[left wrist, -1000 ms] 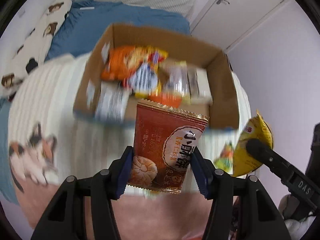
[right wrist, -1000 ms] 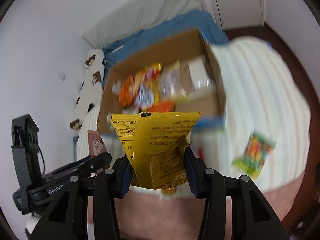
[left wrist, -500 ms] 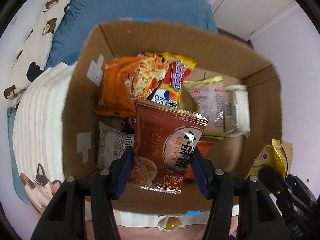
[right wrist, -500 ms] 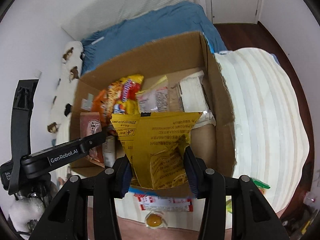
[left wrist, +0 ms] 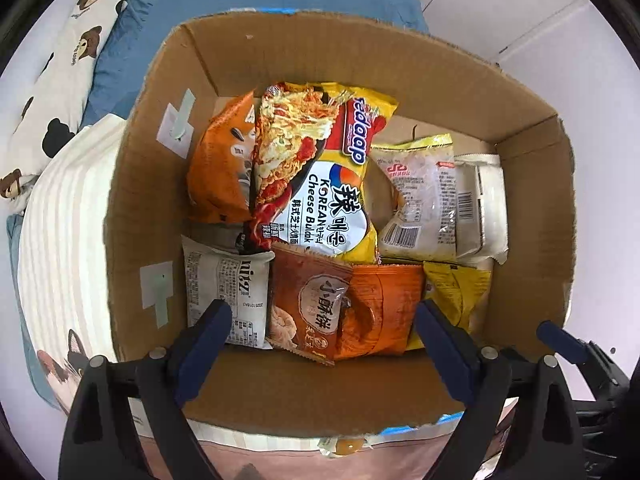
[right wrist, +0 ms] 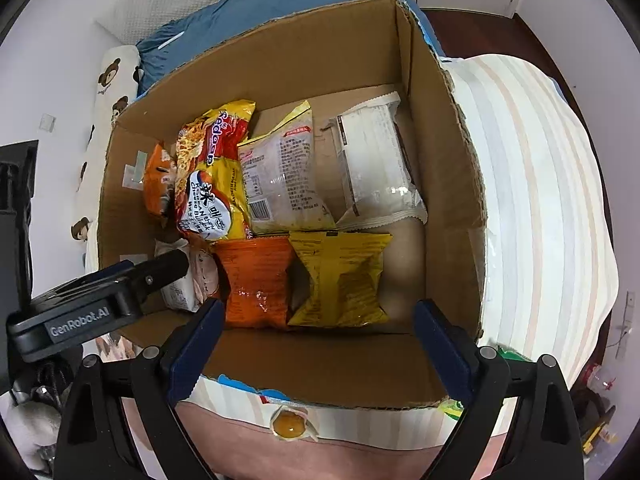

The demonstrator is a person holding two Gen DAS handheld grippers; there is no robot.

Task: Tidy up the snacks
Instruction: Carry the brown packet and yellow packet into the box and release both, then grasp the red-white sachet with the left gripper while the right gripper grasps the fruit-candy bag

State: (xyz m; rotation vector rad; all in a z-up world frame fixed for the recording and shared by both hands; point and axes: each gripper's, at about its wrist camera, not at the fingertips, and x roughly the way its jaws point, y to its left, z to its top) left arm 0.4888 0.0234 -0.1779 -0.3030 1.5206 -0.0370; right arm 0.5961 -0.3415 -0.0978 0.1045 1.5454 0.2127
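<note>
Both pairs of jaws stand wide apart and empty, having just opened, each pointing steeply down into the cardboard box. The left gripper hangs over the brown biscuit packet, which lies loose at the box's near wall, its long axis running from that wall toward the middle; the pads are clear of it on either side. The right gripper hangs over the yellow snack bag, which rests flat on the box floor near the near wall, right of the orange packet and just beside it, with bare cardboard between it and the right wall. Neither pad touches the bag. Each packet thus lies straight below its own jaws, so I judge both drops done. On the bed outside the near wall, a small wrapped sweet lies nearer the right gripper.
</note>
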